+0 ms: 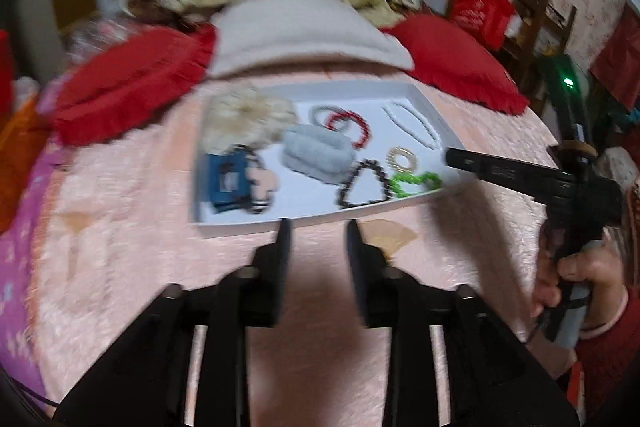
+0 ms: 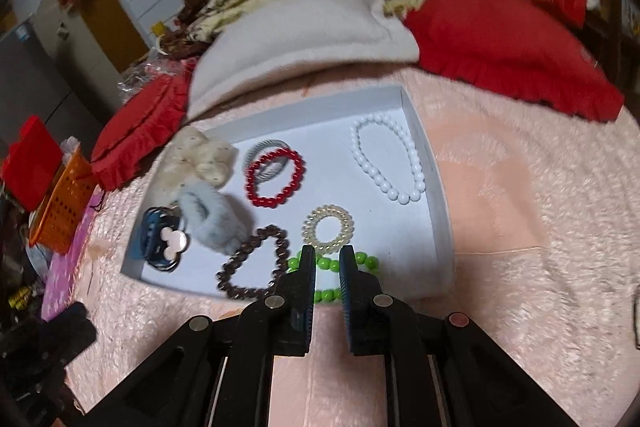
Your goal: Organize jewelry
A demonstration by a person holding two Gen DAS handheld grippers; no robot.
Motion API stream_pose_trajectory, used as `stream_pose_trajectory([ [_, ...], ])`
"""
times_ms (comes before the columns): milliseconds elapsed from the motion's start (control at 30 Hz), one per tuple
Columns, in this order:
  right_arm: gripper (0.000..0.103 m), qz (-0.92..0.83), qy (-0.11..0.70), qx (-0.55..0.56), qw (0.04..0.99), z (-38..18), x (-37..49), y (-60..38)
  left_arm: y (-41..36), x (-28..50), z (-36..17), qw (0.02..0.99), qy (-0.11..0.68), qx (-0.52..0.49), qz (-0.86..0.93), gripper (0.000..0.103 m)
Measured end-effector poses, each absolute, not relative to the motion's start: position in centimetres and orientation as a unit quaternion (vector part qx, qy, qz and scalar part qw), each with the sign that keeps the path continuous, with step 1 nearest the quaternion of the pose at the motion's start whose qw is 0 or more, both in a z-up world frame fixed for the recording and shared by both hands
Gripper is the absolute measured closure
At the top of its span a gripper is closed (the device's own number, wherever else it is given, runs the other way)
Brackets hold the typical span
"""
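**Tray lot: green bead bracelet next for pickup**

While both tools hover empty over the white tray (image 2: pixel 436 187), contents run left to right: blue clip (image 2: pixel 154 241), grey scrunchie (image 2: pixel 218 223), brown bracelet (image 2: pixel 256 267), green bracelet (image 2: pixel 362 261) at 6 o'clock, white bracelet (image 2: pixel 386 159) at 2 o'clock.

Left gripper (image 1: pixel 318 227): parted, short of the tray's near edge.

Right gripper (image 2: pixel 327 253): narrowly parted, straddling green beads; likely best lowered square before closing.

Pink fuzzy bed cover (image 2: pixel 500 211) under white tray (image 2: pixel 438 187), red pillows (image 2: pixel 512 47), cream folded blanket (image 2: pixel 304 31).
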State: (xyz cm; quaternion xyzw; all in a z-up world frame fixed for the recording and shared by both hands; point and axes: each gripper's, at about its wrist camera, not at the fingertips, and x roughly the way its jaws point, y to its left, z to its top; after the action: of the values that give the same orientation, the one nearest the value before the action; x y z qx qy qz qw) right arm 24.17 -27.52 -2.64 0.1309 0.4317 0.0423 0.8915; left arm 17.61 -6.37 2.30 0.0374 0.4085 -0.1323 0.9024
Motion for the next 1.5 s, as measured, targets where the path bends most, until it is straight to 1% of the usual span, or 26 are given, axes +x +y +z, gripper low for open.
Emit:
stream_pose_trajectory([
  [33, 0.092, 0.040, 0.423, 0.127, 0.896, -2.2, 23.3, -27.3, -6.0, 17.1, 2.6, 0.908, 0.400, 0.037, -0.122, 0.059],
  [133, 0.091, 0.036, 0.402, 0.129, 0.906, -1.4, 19.8, -26.6, -4.6, 14.6, 3.7, 0.924, 0.370, 0.030, -0.089, 0.059],
  [200, 0.086, 0.033, 0.392, 0.131, 0.910, -1.3, 17.3, -26.0, -4.2, 13.2, 4.4, 0.935, 0.347, 0.030, -0.069, 0.059],
  [233, 0.080, 0.031, 0.389, 0.131, 0.911, -1.3, 16.2, -25.6, -3.9, 12.5, 4.7, 0.940, 0.335, 0.033, -0.057, 0.055],
  [267, 0.076, 0.029, 0.387, 0.131, 0.912, -1.4, 15.3, -25.3, -3.8, 11.9, 5.1, 0.945, 0.322, 0.035, -0.045, 0.051],
  [300, 0.076, 0.029, 0.384, 0.133, 0.913, -1.5, 13.9, -24.9, -3.7, 11.1, 5.4, 0.950, 0.308, 0.037, -0.036, 0.039],
  [333, 0.076, 0.028, 0.382, 0.135, 0.914, -1.5, 12.9, -24.6, -3.5, 10.2, 6.0, 0.954, 0.296, 0.035, -0.026, 0.030],
  [500, 0.075, 0.025, 0.385, 0.155, 0.909, -2.0, 9.3, -23.7, -2.7, 6.8, 7.7, 0.961, 0.275, 0.019, -0.022, 0.027],
  [533, 0.075, 0.024, 0.386, 0.154, 0.909, -1.9, 8.8, -23.5, -2.6, 6.2, 8.1, 0.962, 0.272, 0.018, -0.022, 0.025],
  [600, 0.075, 0.019, 0.384, 0.142, 0.912, -1.5, 7.9, -22.9, -2.4, 4.6, 9.0, 0.967, 0.254, 0.021, -0.009, 0.024],
  [700, 0.075, 0.005, 0.373, 0.125, 0.919, -0.8, 6.5, -22.0, -1.9, 2.6, 9.9, 0.973, 0.229, 0.027, 0.025, 0.019],
  [733, 0.074, 0.003, 0.370, 0.122, 0.921, -0.6, 6.1, -21.7, -1.8, 2.1, 10.1, 0.974, 0.220, 0.029, 0.037, 0.017],
  [800, 0.071, 0.007, 0.365, 0.123, 0.923, -0.2, 5.4, -21.3, -1.4, 1.1, 10.4, 0.976, 0.211, 0.027, 0.052, 0.017],
  [833, 0.069, 0.007, 0.365, 0.121, 0.923, -0.2, 5.2, -21.1, -1.1, 0.8, 10.4, 0.976, 0.210, 0.023, 0.054, 0.017],
  [967, 0.068, 0.004, 0.361, 0.105, 0.927, 0.2, 4.3, -20.1, -0.3, -0.1, 10.3, 0.975, 0.216, 0.003, 0.048, 0.017],
  [1167, 0.066, 0.003, 0.360, 0.089, 0.929, 0.3, 3.4, -18.8, 0.3, -1.5, 10.1, 0.975, 0.219, -0.001, 0.043, 0.017],
  [1500, 0.064, -0.009, 0.362, 0.075, 0.929, 0.1, 3.1, -18.3, 0.7, -1.2, 9.1, 0.969, 0.244, -0.014, 0.035, 0.017],
])
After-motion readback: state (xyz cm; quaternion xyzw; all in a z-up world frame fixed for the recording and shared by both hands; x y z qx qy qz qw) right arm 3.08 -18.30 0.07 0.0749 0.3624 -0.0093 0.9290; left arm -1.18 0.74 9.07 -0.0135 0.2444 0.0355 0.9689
